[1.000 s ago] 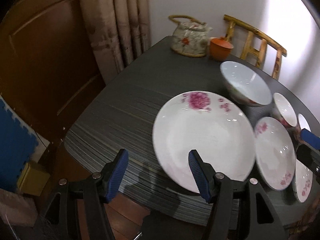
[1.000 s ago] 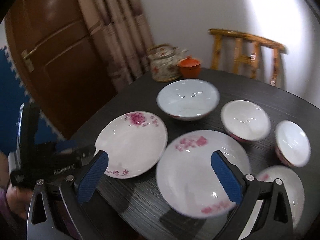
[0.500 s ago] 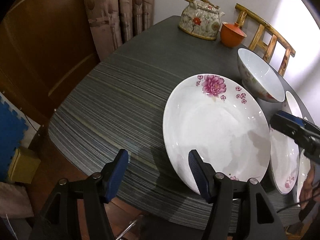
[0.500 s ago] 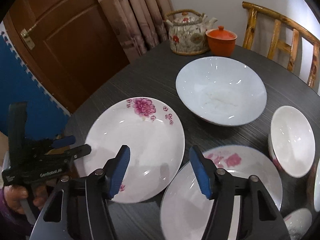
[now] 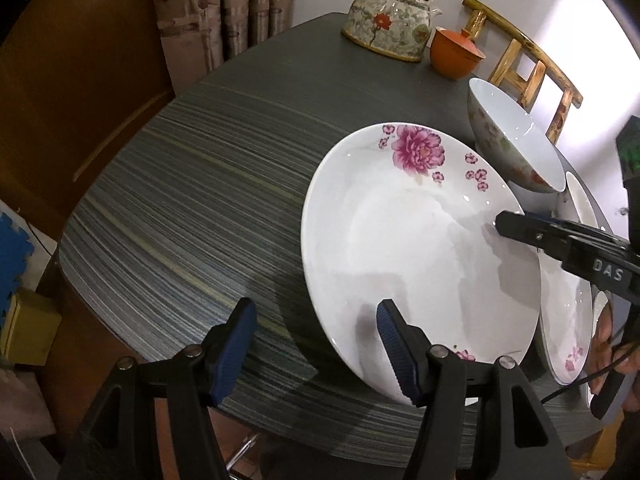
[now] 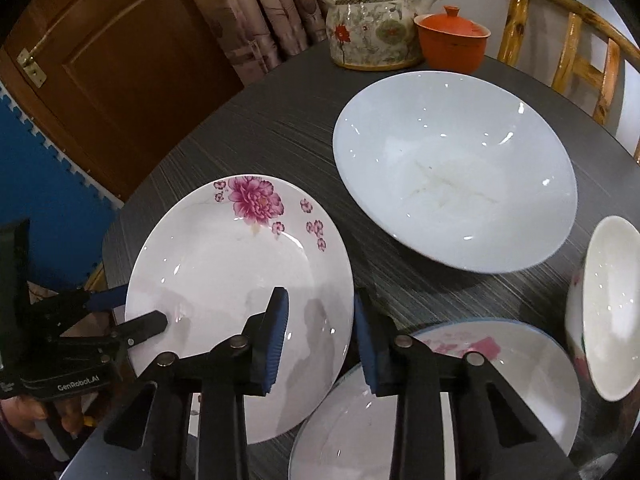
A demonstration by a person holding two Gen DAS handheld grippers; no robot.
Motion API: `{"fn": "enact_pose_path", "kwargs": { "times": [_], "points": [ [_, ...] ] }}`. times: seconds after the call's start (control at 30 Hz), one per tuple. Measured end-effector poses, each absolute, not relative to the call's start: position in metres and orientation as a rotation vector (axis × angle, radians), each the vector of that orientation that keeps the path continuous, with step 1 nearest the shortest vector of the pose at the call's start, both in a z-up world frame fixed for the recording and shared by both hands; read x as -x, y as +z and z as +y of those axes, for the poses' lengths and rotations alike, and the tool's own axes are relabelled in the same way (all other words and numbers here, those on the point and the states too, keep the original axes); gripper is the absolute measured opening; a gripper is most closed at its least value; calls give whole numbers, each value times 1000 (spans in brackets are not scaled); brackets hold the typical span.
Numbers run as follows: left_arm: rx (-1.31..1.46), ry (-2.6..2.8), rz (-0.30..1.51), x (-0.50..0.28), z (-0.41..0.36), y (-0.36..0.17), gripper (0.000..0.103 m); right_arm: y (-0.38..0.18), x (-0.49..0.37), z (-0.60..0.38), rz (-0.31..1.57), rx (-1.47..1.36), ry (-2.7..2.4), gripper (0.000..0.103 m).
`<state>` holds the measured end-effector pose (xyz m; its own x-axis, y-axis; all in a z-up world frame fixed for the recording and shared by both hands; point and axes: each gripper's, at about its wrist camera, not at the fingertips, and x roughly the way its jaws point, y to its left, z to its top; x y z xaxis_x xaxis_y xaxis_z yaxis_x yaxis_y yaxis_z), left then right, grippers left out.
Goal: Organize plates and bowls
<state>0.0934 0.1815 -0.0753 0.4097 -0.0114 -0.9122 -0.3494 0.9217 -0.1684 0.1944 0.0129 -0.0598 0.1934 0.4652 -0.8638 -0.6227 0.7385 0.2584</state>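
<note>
On the dark striped table point(image 5: 192, 184) sits a set of white dishes, and both claws straddle opposite edges of the same one: the big plate point(image 6: 224, 280) with a pink flower painted near its far rim. It lies at the table's near-left corner, and in the left wrist view its near edge looks tilted up off the tabletop.

The left claw point(image 5: 316, 344) is spread wide. Its right finger lies over the plate's near rim and its left finger hangs over bare table, so it grips nothing. The right claw point(image 6: 320, 340) is partly open, with the plate's right rim in the gap between the blue pads point(image 6: 276, 340). Whether either pad touches the china, I cannot tell.

Counting the dishes in the right wrist view: two flowered plates are sure, the big plate and a second plate point(image 6: 500, 392) close beside it, under the right claw. A sliver of white at the bottom right corner may be another, too cut off to say. There are two bowls: one large bowl point(image 6: 452, 168) further back, and one small bowl point(image 6: 608, 312) at the right edge with pink on its outside.

At the table's far side stand one patterned teapot point(image 6: 372, 28) with a looped handle and one orange lidded cup point(image 6: 452, 40), just beside each other. One wooden chair point(image 6: 568, 40) stands behind them. A brown door point(image 6: 112, 72) and a curtain point(image 6: 260, 12) fill the left background.
</note>
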Motion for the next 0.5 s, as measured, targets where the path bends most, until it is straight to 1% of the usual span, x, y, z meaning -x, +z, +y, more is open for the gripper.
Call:
{"fn": "enact_pose_path", "kwargs": {
  "times": [0.07, 0.13, 0.17, 0.2, 0.23, 0.27, 0.5],
  "points": [
    [344, 214, 1135, -94, 179, -75, 64, -63, -197, 14, 1166, 153, 766, 28],
    [323, 201, 1133, -96, 176, -75, 64, -68, -199, 18, 1190, 166, 760, 22],
    [326, 190, 1124, -96, 175, -75, 55, -70, -201, 19, 1198, 175, 752, 19],
    [336, 178, 1115, -96, 175, -74, 33, -70, -201, 19, 1199, 179, 740, 15],
    [357, 152, 1111, -99, 175, -74, 24, -70, -202, 18, 1199, 177, 732, 13],
    [380, 141, 1112, -96, 178, -74, 22, -71, -202, 17, 1200, 167, 732, 12],
    [413, 146, 1113, -98, 188, -75, 19, -72, -206, 11, 1215, 77, 727, 11]
  ]
}}
